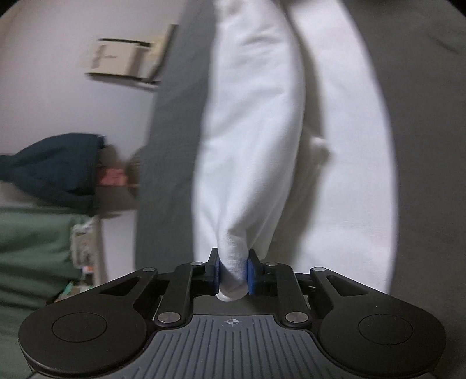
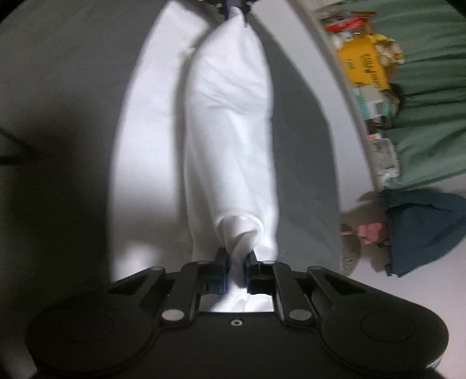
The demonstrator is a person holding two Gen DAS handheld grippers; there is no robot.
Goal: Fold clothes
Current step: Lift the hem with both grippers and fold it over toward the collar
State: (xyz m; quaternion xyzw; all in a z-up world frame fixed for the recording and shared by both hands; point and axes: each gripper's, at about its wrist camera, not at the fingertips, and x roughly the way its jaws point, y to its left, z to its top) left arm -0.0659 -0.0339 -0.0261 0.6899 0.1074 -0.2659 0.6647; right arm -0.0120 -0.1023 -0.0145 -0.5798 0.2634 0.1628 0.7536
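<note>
A white garment hangs stretched between the two grippers above a grey surface. My left gripper is shut on a bunched corner of the garment, pinched between its blue pads. My right gripper is shut on the opposite bunched corner of the white garment. The left gripper also shows in the right wrist view at the top edge, holding the far end. A second white layer lies on the grey surface below the lifted fold.
A dark blue jacket hangs beside a white wall, also seen in the right wrist view. Green fabric and a cluttered shelf with a yellow box are at one side. A beige panel is on the wall.
</note>
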